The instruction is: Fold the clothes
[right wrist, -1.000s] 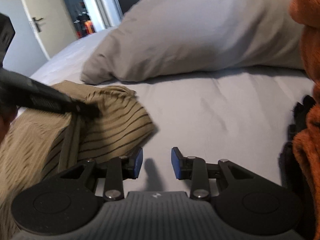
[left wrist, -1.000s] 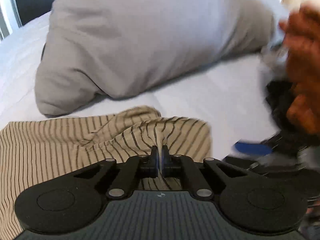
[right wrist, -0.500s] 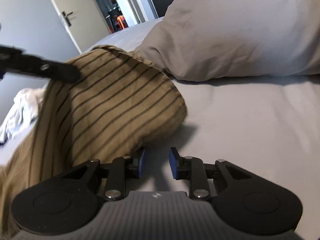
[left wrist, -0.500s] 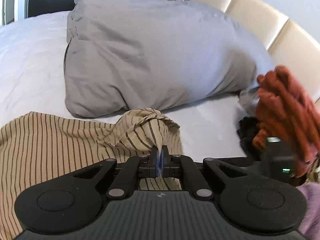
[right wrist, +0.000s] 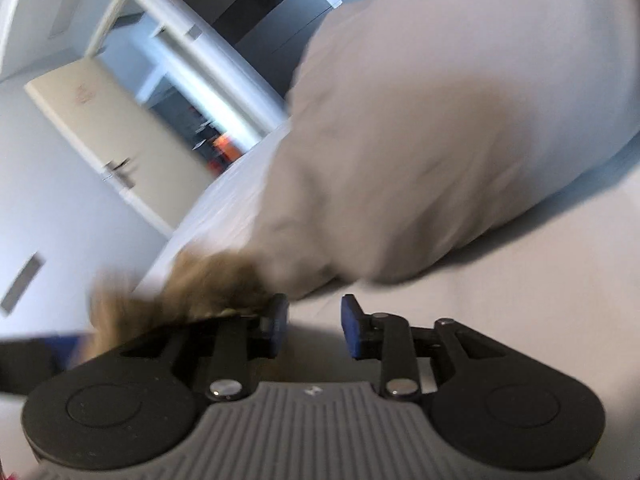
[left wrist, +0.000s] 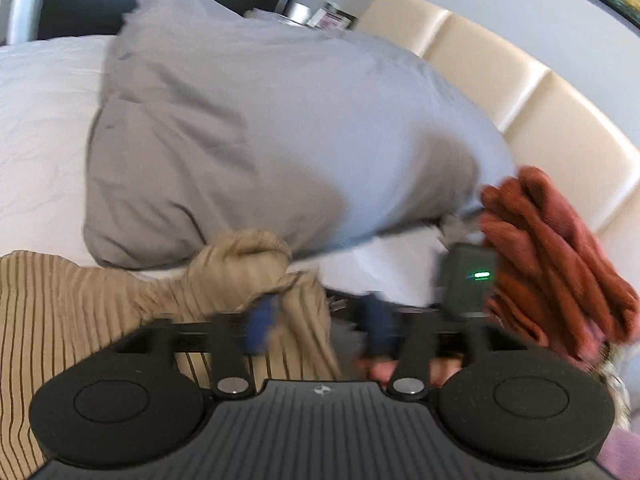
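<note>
The tan striped garment (left wrist: pixel 80 320) lies on the bed at lower left, with a bunched fold (left wrist: pixel 244 264) rising in front of my left gripper (left wrist: pixel 318 324). That gripper is open, and some of the cloth drapes beside its left pad (left wrist: pixel 260 320). In the right wrist view the garment (right wrist: pixel 208 284) is a blurred brown mass just left of my right gripper (right wrist: pixel 314 326). The right gripper is open with nothing between its pads, over bare sheet. Its body with a green light (left wrist: pixel 468 280) shows in the left wrist view.
A big grey pillow (left wrist: pixel 280 140) lies close behind the garment on the white sheet (left wrist: pixel 40 140). A rust-red knit garment (left wrist: pixel 560 260) is heaped at the right by the cream headboard (left wrist: pixel 520 92). An open door (right wrist: pixel 100 132) stands beyond the bed.
My left gripper, shut on the striped cloth before, has opened and let it go. The right gripper has tilted and moved in beside the bunched cloth. Both views are blurred by motion.
</note>
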The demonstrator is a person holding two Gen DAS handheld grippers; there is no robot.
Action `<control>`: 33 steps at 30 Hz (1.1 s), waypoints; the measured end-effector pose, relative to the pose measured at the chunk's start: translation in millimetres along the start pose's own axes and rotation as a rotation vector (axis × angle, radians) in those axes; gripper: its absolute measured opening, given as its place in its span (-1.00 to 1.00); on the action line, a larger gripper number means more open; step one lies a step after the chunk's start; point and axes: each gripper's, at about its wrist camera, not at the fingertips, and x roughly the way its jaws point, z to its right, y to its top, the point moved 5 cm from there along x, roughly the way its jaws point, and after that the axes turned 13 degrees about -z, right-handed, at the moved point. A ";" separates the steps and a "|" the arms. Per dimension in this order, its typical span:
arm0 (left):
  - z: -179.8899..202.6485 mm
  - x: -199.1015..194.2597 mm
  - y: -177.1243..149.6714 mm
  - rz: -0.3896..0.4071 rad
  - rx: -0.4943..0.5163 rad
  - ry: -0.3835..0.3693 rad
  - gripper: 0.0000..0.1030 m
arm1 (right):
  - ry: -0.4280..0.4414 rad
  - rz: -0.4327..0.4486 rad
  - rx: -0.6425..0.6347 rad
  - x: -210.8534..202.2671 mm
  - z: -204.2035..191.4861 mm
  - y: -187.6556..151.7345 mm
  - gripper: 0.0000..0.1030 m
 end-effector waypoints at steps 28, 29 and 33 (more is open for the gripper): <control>-76.2 61.1 -56.3 -0.163 -0.102 0.136 0.03 | 0.022 -0.173 0.147 -36.3 38.4 -34.6 0.01; -75.7 61.9 -56.5 -0.161 -0.102 0.135 0.03 | -0.008 -0.181 0.157 -26.7 38.1 -33.4 -0.03; -78.9 63.1 -56.2 -0.152 -0.110 0.118 0.03 | -0.038 -0.186 0.171 -5.0 34.6 -23.7 -0.54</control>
